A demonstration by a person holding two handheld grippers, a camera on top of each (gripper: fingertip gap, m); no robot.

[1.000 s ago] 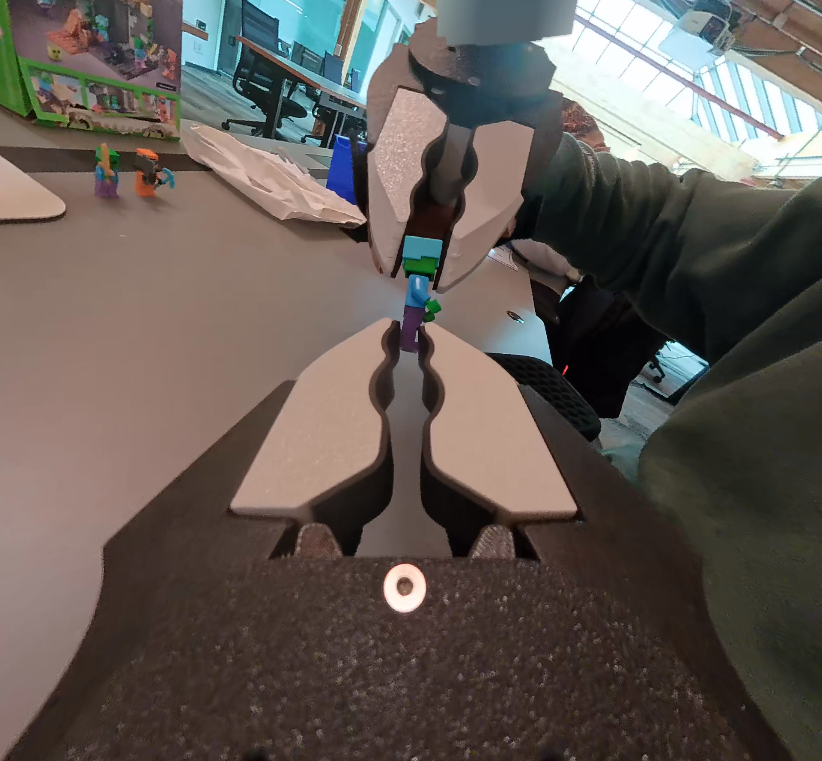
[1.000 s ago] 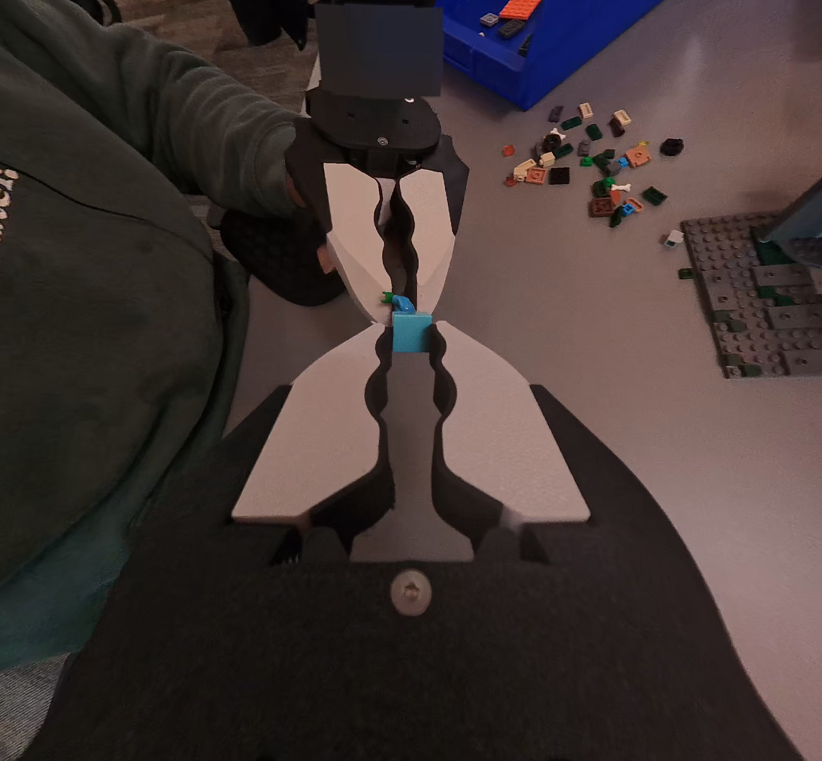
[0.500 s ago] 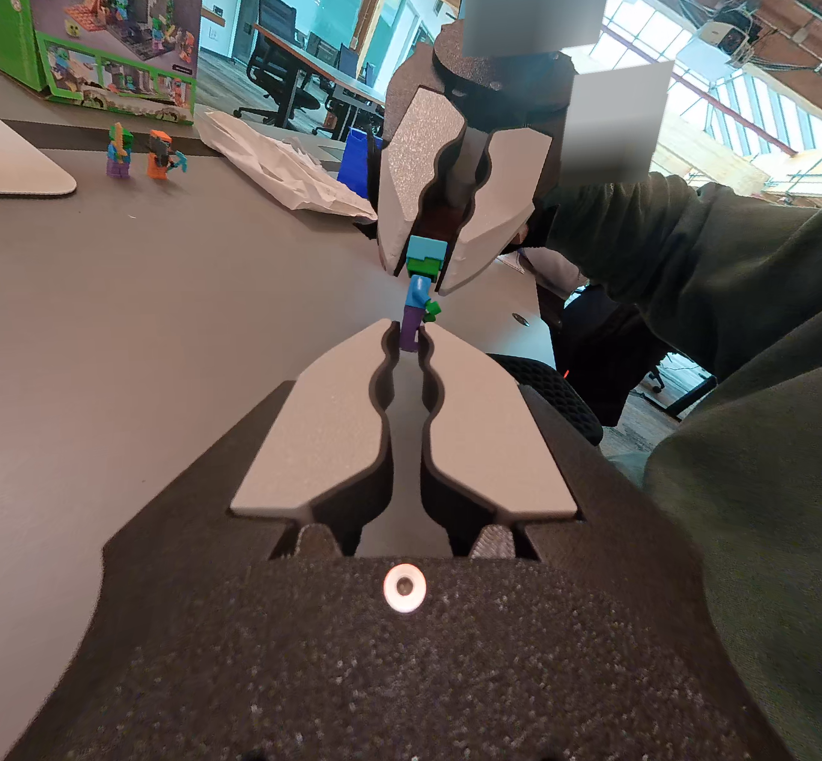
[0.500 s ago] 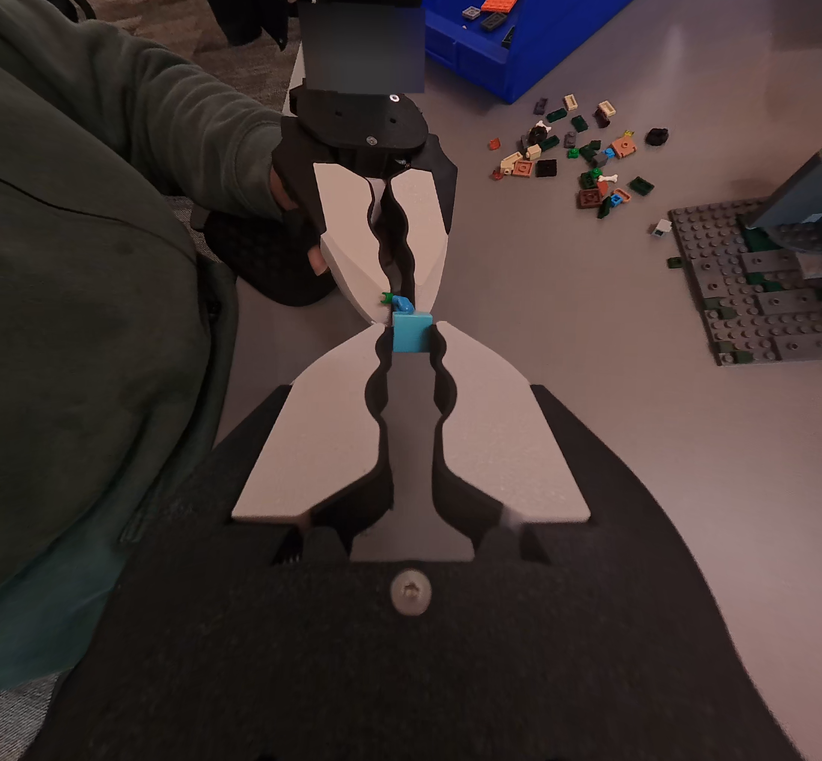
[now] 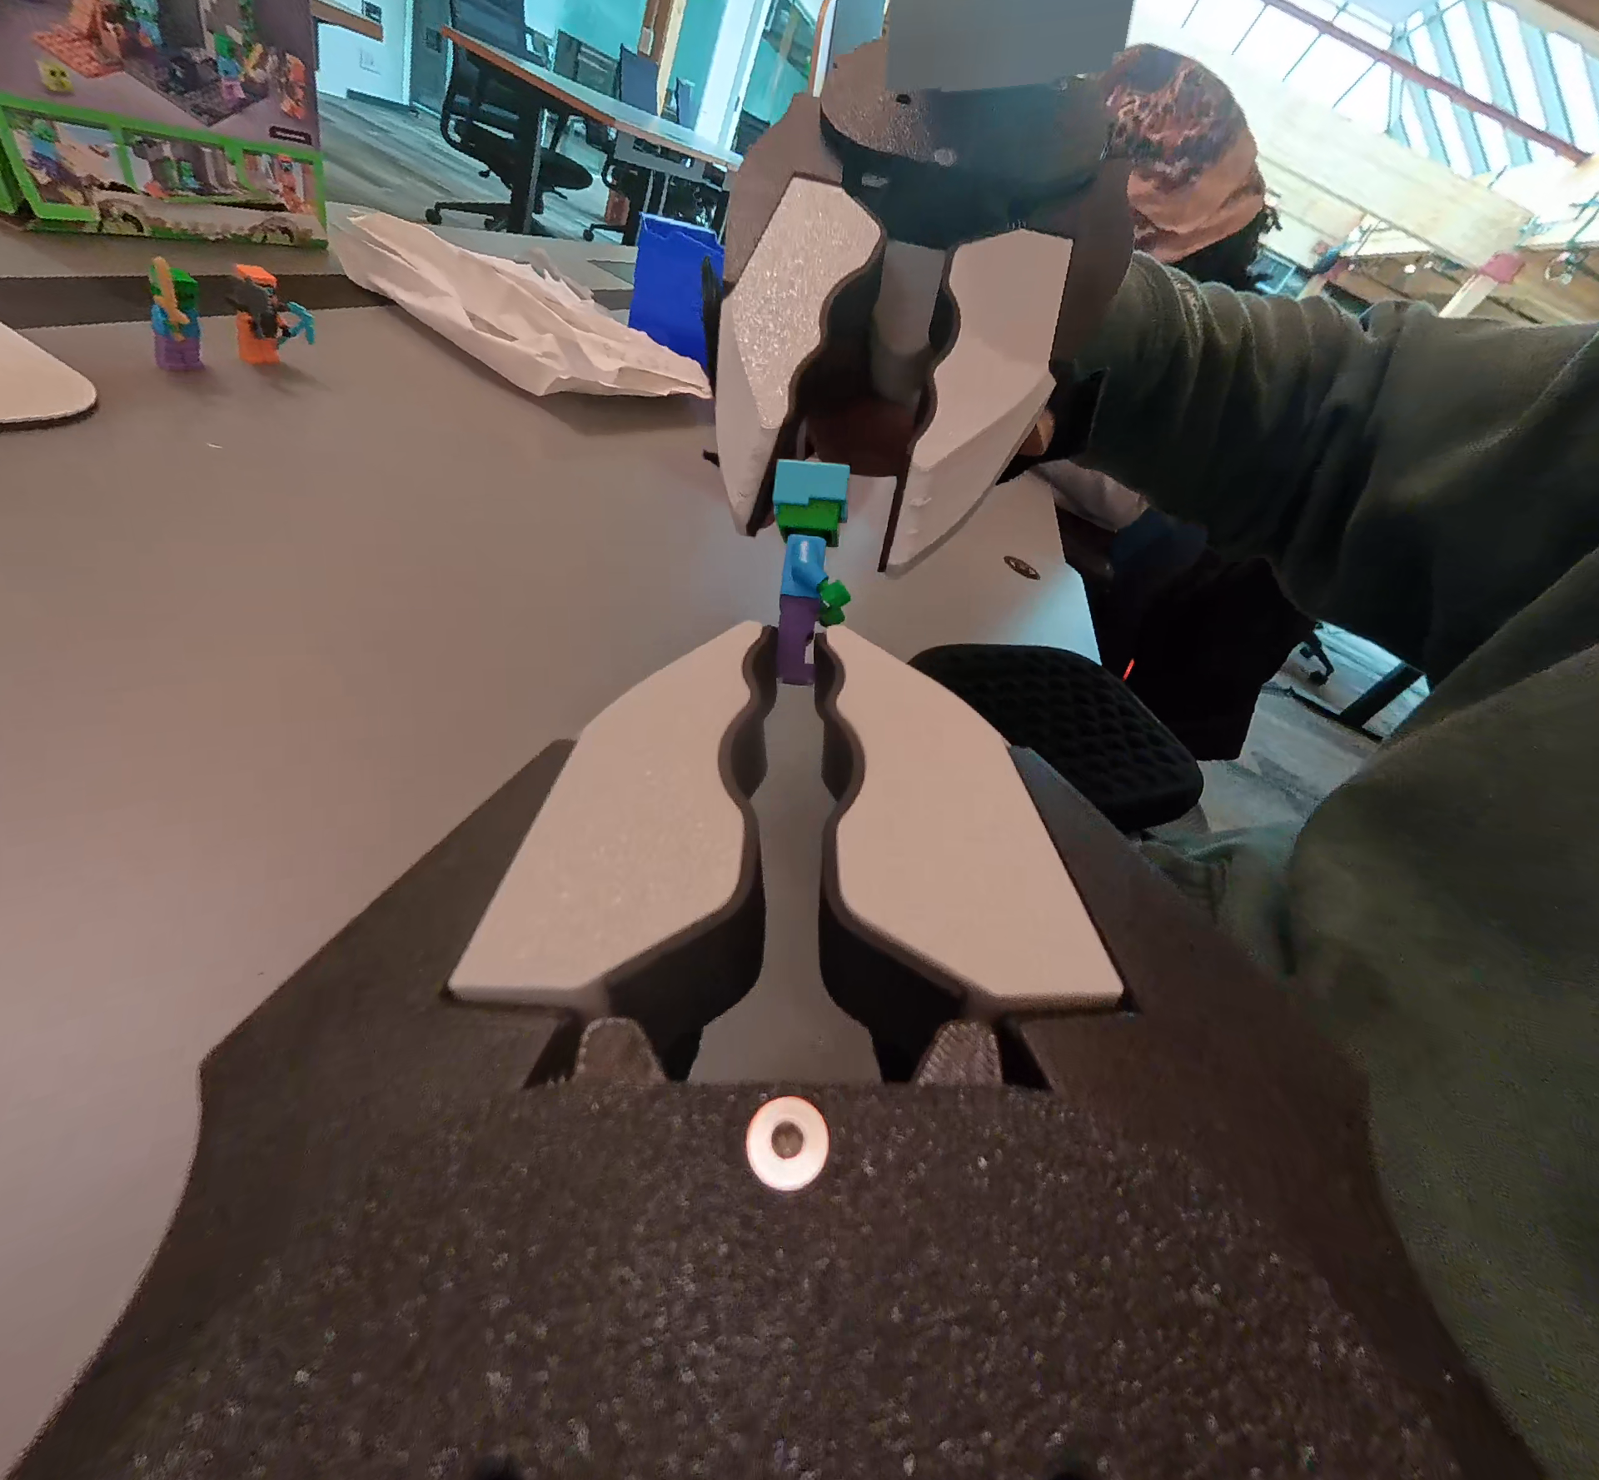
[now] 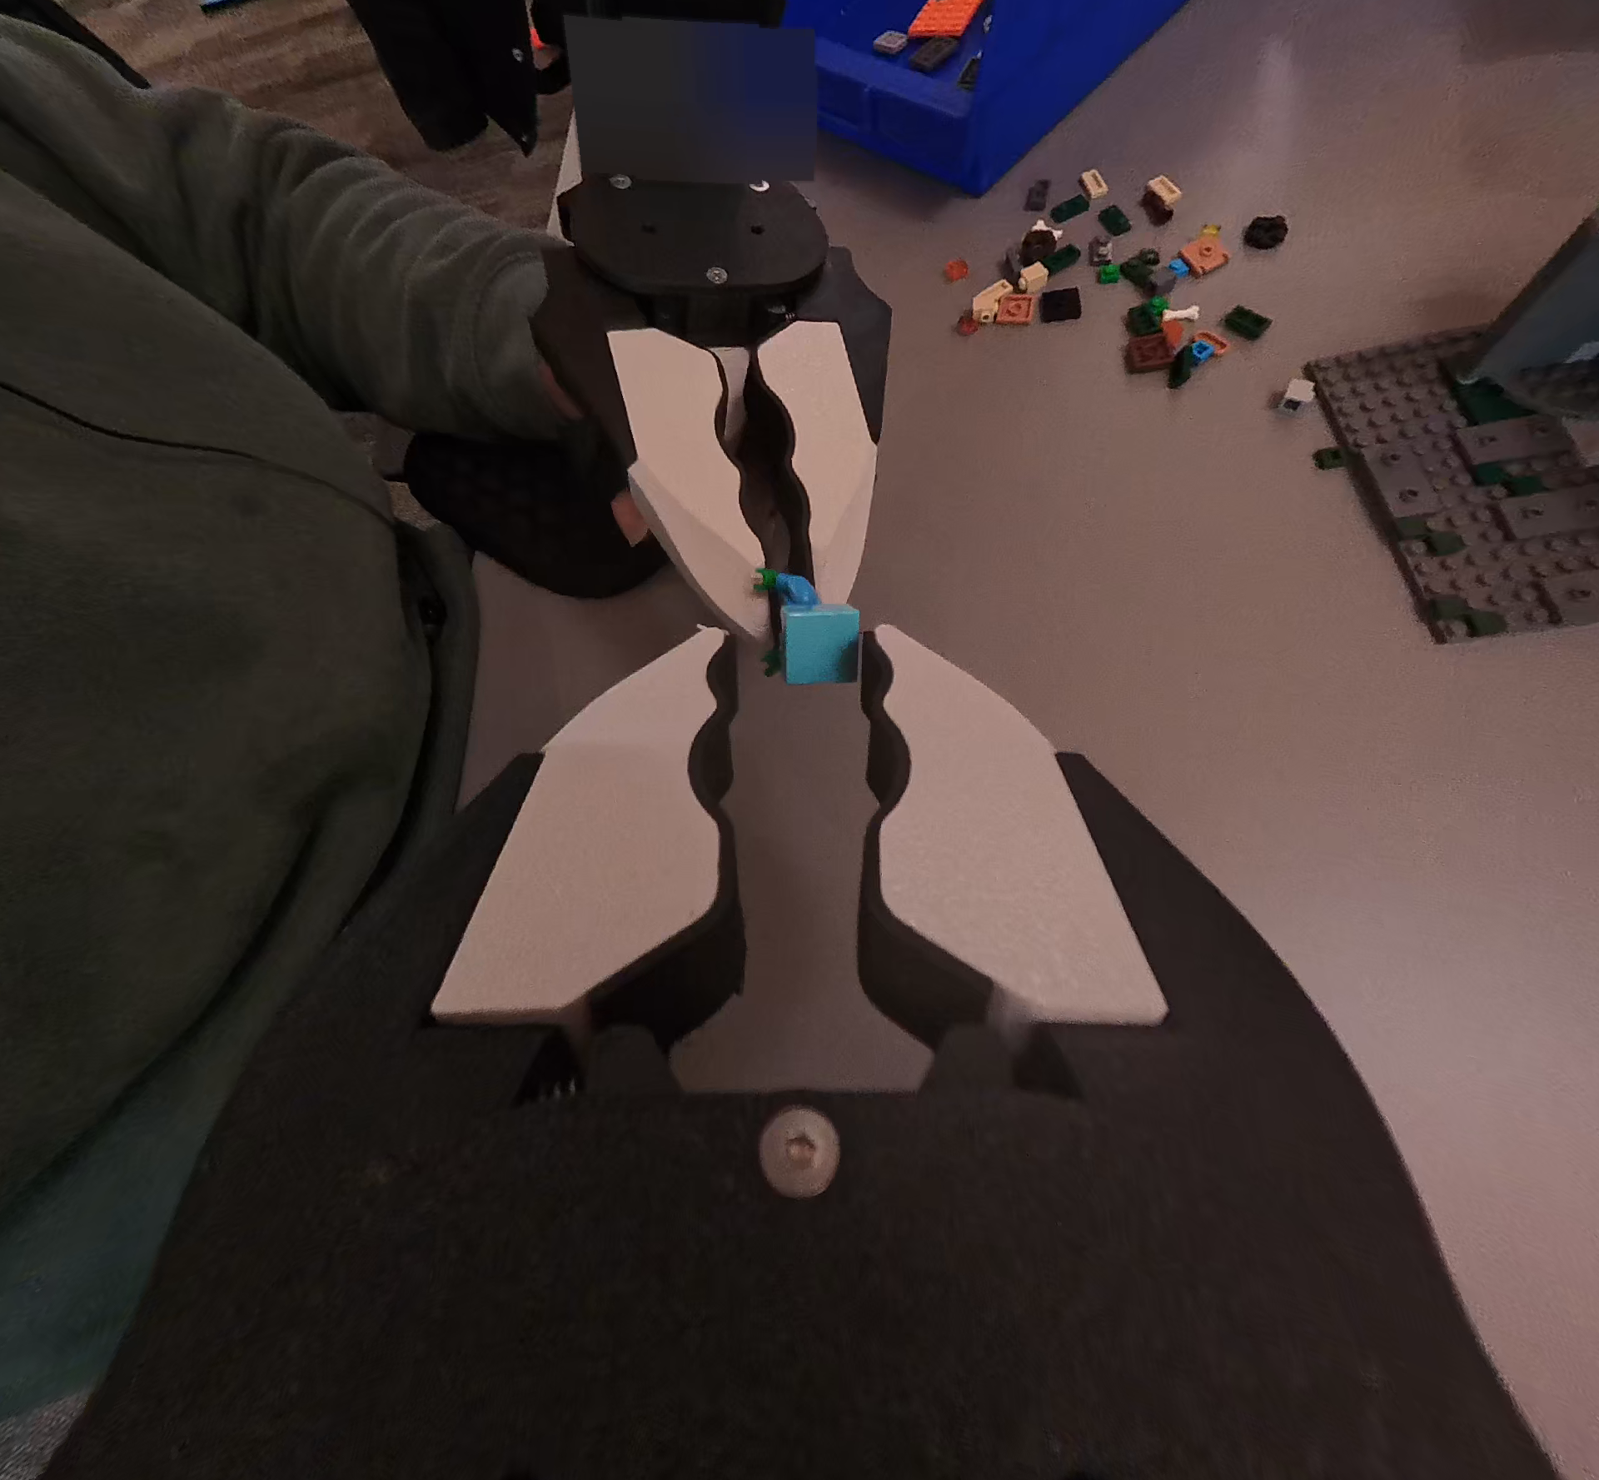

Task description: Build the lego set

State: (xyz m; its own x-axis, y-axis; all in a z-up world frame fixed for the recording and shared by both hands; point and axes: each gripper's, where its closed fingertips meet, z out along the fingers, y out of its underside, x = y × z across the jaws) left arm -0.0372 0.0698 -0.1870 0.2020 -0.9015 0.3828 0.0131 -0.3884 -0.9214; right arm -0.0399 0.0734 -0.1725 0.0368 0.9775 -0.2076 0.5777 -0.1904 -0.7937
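Note:
A small minifigure [image 5: 800, 573] with a cyan helmet, green head, blue torso and purple legs is held upright above the grey table. My left gripper [image 5: 794, 642] is shut on its purple legs. My right gripper [image 5: 822, 538] comes down from above with its fingers spread to either side of the helmet; a gap shows on each side. In the right wrist view the cyan helmet [image 6: 818, 642] sits between the open right gripper [image 6: 796, 642] fingertips, close to the right one. The left gripper [image 6: 779, 599] points up at it from the far side.
The set's box [image 5: 156, 54], two built minifigures [image 5: 177, 313] and crumpled white paper [image 5: 519, 313] are at the far left. A blue bin [image 6: 995, 37] of pieces, scattered loose pieces [image 6: 1125, 288] and a grey baseplate build [image 6: 1471, 504] lie to the right. Only a small space, under 4 cm, lies between the two pairs of fingers.
My right gripper was shut on the figure's cyan helmet and has now opened off it. The left gripper still holds the legs. Both have tilted slightly.

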